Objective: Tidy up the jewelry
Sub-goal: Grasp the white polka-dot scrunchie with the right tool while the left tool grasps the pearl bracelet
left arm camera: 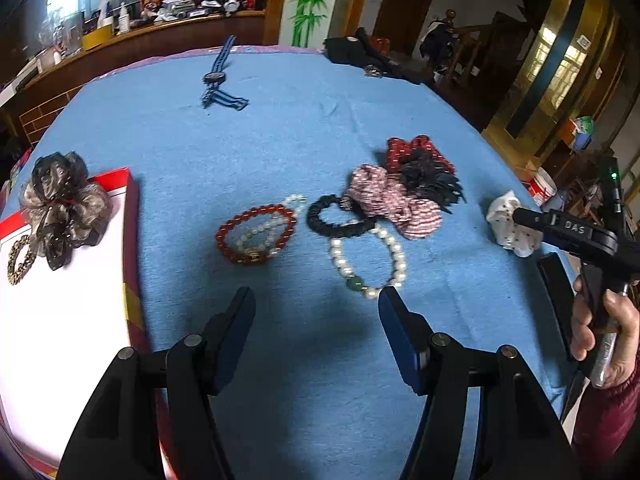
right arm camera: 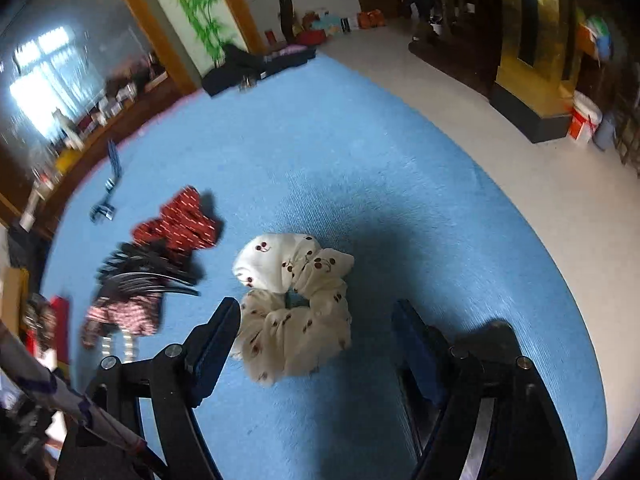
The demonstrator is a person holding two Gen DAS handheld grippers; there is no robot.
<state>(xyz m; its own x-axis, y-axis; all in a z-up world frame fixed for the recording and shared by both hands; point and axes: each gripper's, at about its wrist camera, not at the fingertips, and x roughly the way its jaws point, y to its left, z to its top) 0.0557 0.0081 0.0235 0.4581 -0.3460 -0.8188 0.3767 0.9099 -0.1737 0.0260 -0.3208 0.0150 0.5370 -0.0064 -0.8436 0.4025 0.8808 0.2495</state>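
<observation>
On the blue cloth lie a red bead bracelet (left arm camera: 256, 236) over a pale bead one (left arm camera: 276, 220), a black scrunchie (left arm camera: 340, 218), a pearl bracelet (left arm camera: 368, 260) and a pile of hair bows (left arm camera: 404, 184). My left gripper (left arm camera: 316, 300) is open and empty, just short of the bracelets. My right gripper (right arm camera: 316, 312) is open around a white cherry-print scrunchie (right arm camera: 296, 304), which lies on the cloth between its fingers. The right gripper shows in the left wrist view (left arm camera: 520, 216) beside that scrunchie (left arm camera: 508, 224).
A red-rimmed white box (left arm camera: 128, 240) at the left holds a brown organza bow (left arm camera: 60, 208) and a gold chain bracelet (left arm camera: 20, 260). A striped-strap watch (left arm camera: 218, 76) lies far back. Dark clothing (left arm camera: 360, 54) sits at the far edge. The table edge runs along the right.
</observation>
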